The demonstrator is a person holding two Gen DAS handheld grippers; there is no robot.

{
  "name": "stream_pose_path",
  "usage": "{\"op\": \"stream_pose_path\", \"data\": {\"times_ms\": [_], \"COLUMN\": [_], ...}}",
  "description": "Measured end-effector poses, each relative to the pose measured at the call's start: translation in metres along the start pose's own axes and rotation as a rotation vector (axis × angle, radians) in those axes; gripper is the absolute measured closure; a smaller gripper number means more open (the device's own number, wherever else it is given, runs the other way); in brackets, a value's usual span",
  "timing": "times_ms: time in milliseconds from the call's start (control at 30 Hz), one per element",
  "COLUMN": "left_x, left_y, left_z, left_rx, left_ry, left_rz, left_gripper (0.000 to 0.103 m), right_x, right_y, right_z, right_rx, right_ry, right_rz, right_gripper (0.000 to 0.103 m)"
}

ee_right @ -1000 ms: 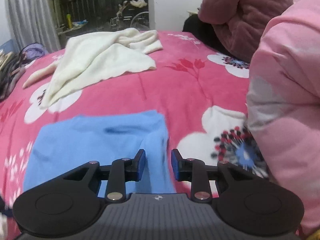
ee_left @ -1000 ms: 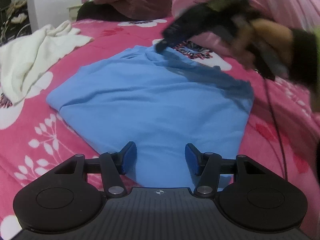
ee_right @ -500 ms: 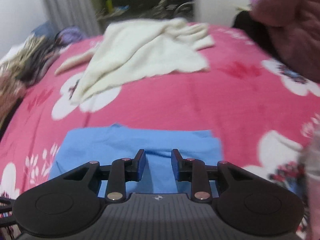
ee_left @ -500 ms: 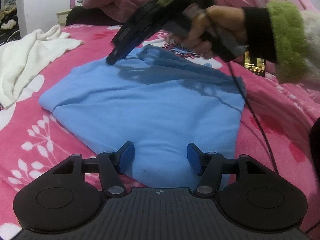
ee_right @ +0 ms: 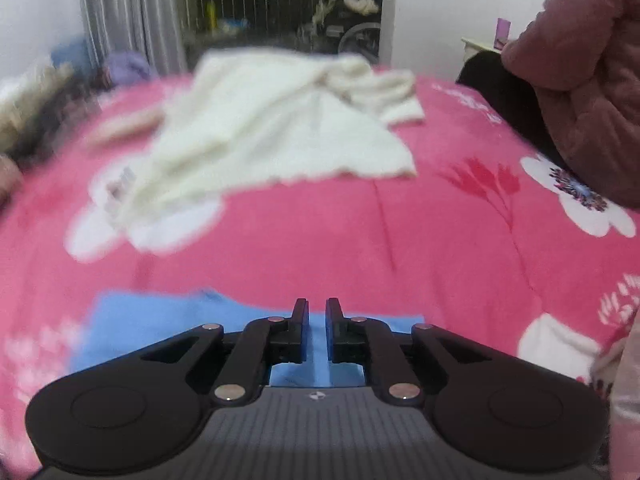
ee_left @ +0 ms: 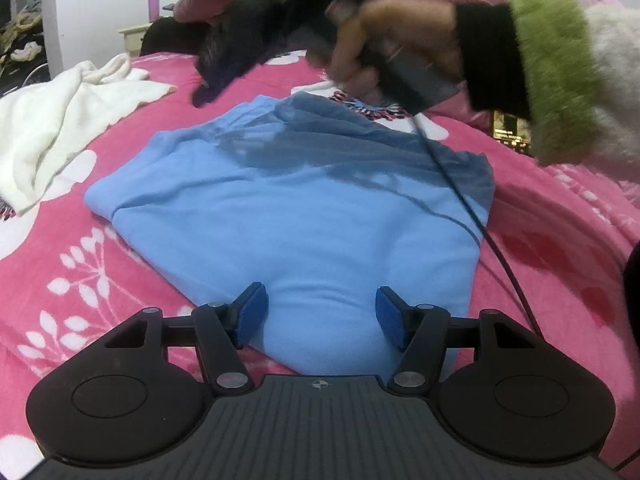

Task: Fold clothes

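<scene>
A light blue garment (ee_left: 300, 220) lies folded flat on the pink flowered quilt (ee_left: 80, 280). My left gripper (ee_left: 322, 316) stands open low over its near edge, blue pads apart, cloth beneath them and none pinched. A hand (ee_left: 384, 40) in a green-cuffed sleeve holds my right gripper (ee_left: 204, 92), blurred, in the air above the garment's far edge. In the right wrist view the right gripper (ee_right: 317, 320) is closing, with a narrow gap left and nothing between the pads. The blue garment (ee_right: 160, 320) shows below it.
A crumpled white garment (ee_left: 52, 128) (ee_right: 260, 132) lies further back on the quilt (ee_right: 360, 232). A person in a maroon padded jacket (ee_right: 580, 60) sits at the bed's far right. A black cable (ee_left: 460, 192) hangs across the blue cloth. A phone (ee_left: 512, 132) lies on the right.
My right gripper travelled leftward along the garment's far edge, lifted off it and narrowed its jaws. The left gripper stayed at the near edge.
</scene>
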State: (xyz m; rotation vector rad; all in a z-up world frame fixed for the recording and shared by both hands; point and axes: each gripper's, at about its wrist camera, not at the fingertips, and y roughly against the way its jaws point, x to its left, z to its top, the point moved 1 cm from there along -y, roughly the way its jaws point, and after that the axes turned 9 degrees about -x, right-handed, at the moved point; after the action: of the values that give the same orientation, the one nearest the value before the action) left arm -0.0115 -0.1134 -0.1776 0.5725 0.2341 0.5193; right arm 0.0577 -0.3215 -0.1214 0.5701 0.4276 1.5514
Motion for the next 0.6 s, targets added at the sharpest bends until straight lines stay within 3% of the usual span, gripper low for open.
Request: {"op": "stream_pose_path", "data": {"times_ms": [100, 167, 233, 300, 367, 400, 433, 467, 533, 600], "left_x": [-0.003, -0.004, -0.005, -0.005, -0.005, -0.006, -0.007, -0.007, -0.008, -0.009], "left_y": [0.001, 0.001, 0.002, 0.003, 0.005, 0.006, 0.007, 0.008, 0.007, 0.007], "left_z": [-0.001, -0.001, -0.002, -0.003, -0.004, -0.005, -0.006, -0.007, -0.008, -0.009], "left_rx": [-0.003, -0.005, -0.007, -0.01, -0.013, -0.014, -0.016, -0.018, -0.023, -0.028], "left_ry": [0.004, 0.007, 0.012, 0.018, 0.025, 0.029, 0.029, 0.029, 0.026, 0.024], "left_rz": [0.013, 0.02, 0.024, 0.029, 0.03, 0.031, 0.032, 0.033, 0.033, 0.033], "left_gripper": [0.041, 0.041, 0.041, 0.041, 0.041, 0.04, 0.04, 0.04, 0.039, 0.038], "right_x": [0.029, 0.059, 0.08, 0.076, 0.061, 0.052, 0.046, 0.043, 0.041, 0.054], "right_y": [0.006, -0.001, -0.023, -0.05, -0.058, -0.06, -0.061, -0.058, -0.05, -0.041], "right_z": [0.001, -0.008, -0.019, -0.019, -0.005, 0.003, 0.01, 0.015, 0.022, 0.022], "right_rx": [0.101, 0.174, 0.224, 0.207, 0.14, 0.103, 0.082, 0.089, 0.136, 0.211], "right_ry": [0.023, 0.127, 0.208, 0.185, 0.083, 0.025, 0.007, -0.009, -0.05, 0.003], "right_rz": [0.247, 0.345, 0.317, 0.263, 0.183, 0.139, 0.105, 0.127, 0.254, 0.386], "right_gripper": [0.09, 0.09, 0.09, 0.103, 0.103, 0.095, 0.095, 0.095, 0.094, 0.084]}}
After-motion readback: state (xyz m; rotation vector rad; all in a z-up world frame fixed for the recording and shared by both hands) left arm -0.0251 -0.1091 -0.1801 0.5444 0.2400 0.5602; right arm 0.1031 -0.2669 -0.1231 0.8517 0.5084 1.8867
